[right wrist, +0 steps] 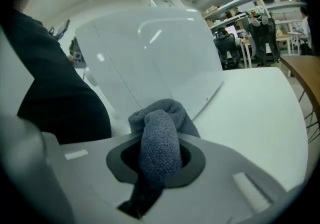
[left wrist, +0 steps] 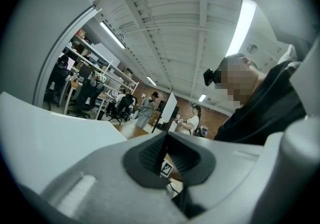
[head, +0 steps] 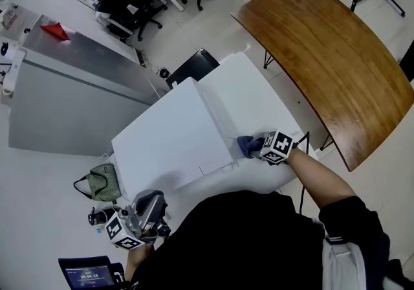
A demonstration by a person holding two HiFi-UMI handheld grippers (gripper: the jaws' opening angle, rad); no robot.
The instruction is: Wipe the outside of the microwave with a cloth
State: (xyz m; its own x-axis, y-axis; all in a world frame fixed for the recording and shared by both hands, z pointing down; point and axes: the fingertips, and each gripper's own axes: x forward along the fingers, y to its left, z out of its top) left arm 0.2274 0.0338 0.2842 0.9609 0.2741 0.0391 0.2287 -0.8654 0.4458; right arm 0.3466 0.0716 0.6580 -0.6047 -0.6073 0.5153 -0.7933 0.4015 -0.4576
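The white microwave (head: pixel 171 133) stands on a white table (head: pixel 255 94). My right gripper (head: pixel 259 147) is shut on a blue-grey cloth (head: pixel 248 146), which is pressed against the microwave's lower right edge where it meets the table. The right gripper view has the bunched cloth (right wrist: pixel 159 138) between the jaws of that gripper (right wrist: pixel 160 163), with the microwave's white wall (right wrist: pixel 150 53) just behind it. My left gripper (head: pixel 150 208) hangs low at the left, away from the microwave. It (left wrist: pixel 167 168) points up towards the ceiling, with the jaws together and nothing between them.
A curved wooden table (head: pixel 330 49) stands to the right. A grey cabinet (head: pixel 71 88) is to the left, and a green bag (head: pixel 103 182) lies on the floor below it. Office chairs (head: pixel 136 4) stand at the back. A small screen (head: pixel 87 276) sits at the bottom left.
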